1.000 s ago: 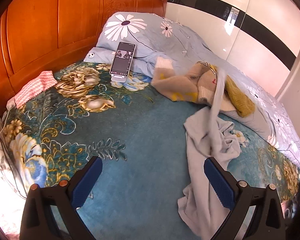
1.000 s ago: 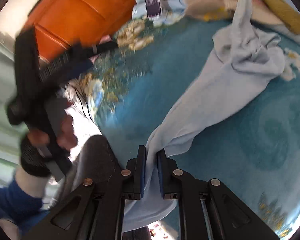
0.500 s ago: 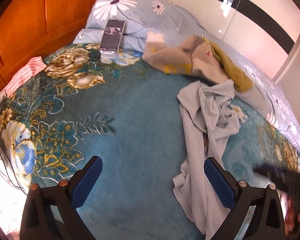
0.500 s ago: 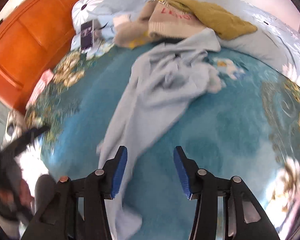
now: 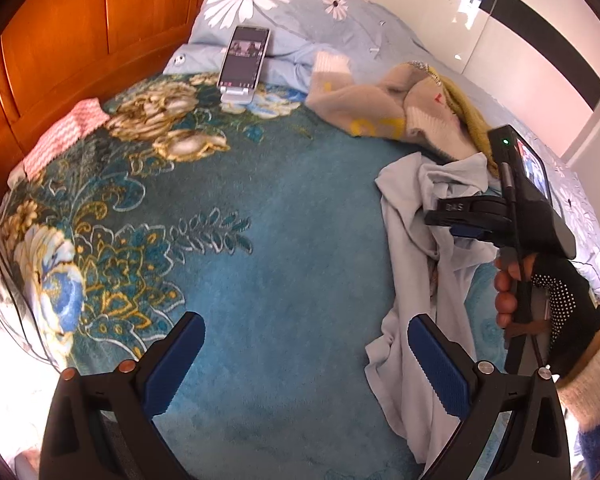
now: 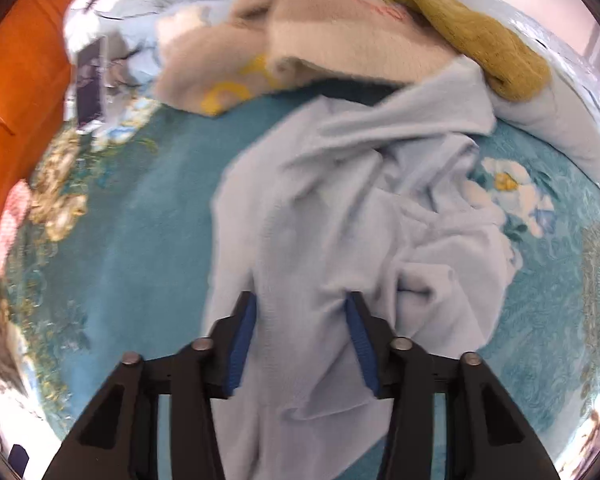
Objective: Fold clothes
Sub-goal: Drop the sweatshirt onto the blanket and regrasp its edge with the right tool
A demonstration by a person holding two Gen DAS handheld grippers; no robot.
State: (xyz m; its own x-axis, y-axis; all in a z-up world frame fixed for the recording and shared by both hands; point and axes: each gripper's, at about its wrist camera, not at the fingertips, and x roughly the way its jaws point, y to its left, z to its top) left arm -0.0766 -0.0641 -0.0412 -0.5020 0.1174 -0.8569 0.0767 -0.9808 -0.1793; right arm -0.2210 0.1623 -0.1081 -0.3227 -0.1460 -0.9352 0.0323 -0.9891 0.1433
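The crumpled pale-blue soft cloth garment [image 6: 340,208] lies strung out lengthwise on the teal floral blanket [image 5: 284,280], directly beneath the spread, empty right gripper [image 6: 300,340], while the left gripper [image 5: 304,364], likewise agape, hovers off to its side.

Pale blue garment [image 6: 332,216], teal floral blanket [image 5: 228,216]

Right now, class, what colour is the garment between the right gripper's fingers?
Pale blue-grey garment, plain, no pattern; clearest in the right wrist view.
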